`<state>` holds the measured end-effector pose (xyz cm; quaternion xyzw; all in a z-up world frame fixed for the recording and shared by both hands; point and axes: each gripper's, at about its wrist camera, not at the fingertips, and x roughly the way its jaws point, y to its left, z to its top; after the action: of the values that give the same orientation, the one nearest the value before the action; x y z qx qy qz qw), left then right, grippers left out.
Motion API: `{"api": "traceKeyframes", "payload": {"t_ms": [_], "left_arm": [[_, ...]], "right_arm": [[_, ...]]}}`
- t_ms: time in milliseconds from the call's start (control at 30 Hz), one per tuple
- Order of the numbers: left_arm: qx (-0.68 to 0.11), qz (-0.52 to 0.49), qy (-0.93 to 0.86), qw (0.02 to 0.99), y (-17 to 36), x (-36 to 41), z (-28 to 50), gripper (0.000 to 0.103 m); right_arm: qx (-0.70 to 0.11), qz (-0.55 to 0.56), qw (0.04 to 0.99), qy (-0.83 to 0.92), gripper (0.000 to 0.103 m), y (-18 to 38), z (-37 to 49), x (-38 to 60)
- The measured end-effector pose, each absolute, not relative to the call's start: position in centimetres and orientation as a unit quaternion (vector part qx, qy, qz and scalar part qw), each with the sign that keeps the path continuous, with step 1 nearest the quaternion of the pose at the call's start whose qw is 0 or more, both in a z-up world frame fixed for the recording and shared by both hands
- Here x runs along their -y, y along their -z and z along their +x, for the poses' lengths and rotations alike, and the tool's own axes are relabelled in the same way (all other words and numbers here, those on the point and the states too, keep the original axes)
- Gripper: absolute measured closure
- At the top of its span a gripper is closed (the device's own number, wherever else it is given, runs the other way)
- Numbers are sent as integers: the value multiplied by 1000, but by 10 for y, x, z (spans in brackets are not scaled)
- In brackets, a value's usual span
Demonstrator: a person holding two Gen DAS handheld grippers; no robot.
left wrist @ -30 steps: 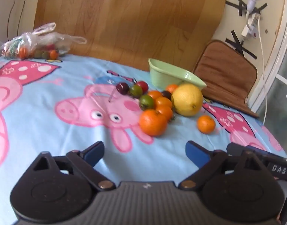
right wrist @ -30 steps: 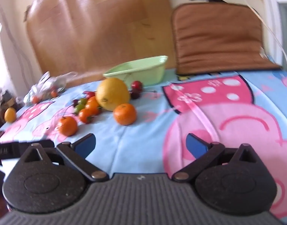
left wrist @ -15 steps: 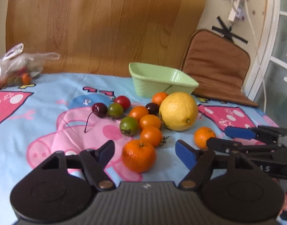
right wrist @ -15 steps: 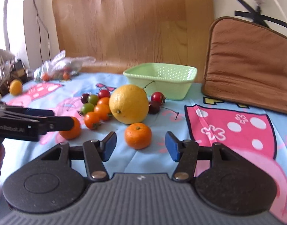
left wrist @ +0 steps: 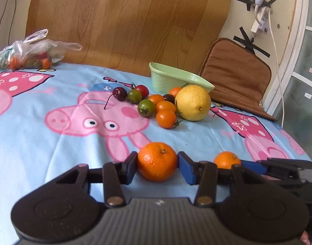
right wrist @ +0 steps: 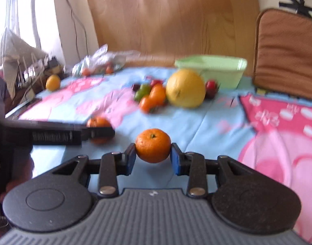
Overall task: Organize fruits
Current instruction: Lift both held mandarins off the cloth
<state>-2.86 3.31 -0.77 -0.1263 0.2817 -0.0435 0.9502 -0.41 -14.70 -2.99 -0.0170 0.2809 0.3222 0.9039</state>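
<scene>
Left gripper (left wrist: pixel 157 168) pinches a large tangerine (left wrist: pixel 157 161) at lower centre; right gripper (right wrist: pixel 152 157) pinches a smaller tangerine (right wrist: pixel 153 145). The green basket (left wrist: pixel 176 80), upper centre, looks empty; the remaining fruit cluster (left wrist: pixel 156 104) lies unsorted on the surface (left wrist: pixel 54 153); sorting has barely begun.

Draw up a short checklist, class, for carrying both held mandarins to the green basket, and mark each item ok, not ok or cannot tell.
1. Left tongs closed on the larger mandarin, pads on both its sides: ok.
2. Right tongs closed on the smaller mandarin: ok.
3. Smaller mandarin lifted off the tablecloth: ok, shadow shows beneath it.
4. Larger mandarin lifted off the cloth: cannot tell.
5. Green basket upright with its opening free: ok.
6. Room left inside the basket: cannot tell, interior hidden.
</scene>
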Motion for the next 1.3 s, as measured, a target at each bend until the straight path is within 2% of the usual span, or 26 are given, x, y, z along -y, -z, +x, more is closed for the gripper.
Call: {"api": "traceKeyframes", "payload": {"t_ms": [733, 1033, 1300], "left_arm": [[-280, -106, 41, 953, 9, -29, -30, 58], [-280, -106, 46, 953, 9, -29, -30, 54], [-279, -108, 50, 953, 10, -30, -29, 51]], "right_arm": [[-271, -39, 908, -317, 63, 31, -6, 142], [-270, -40, 908, -319, 57, 32, -8, 140], [-271, -36, 907, -320, 57, 32, -7, 141]]}}
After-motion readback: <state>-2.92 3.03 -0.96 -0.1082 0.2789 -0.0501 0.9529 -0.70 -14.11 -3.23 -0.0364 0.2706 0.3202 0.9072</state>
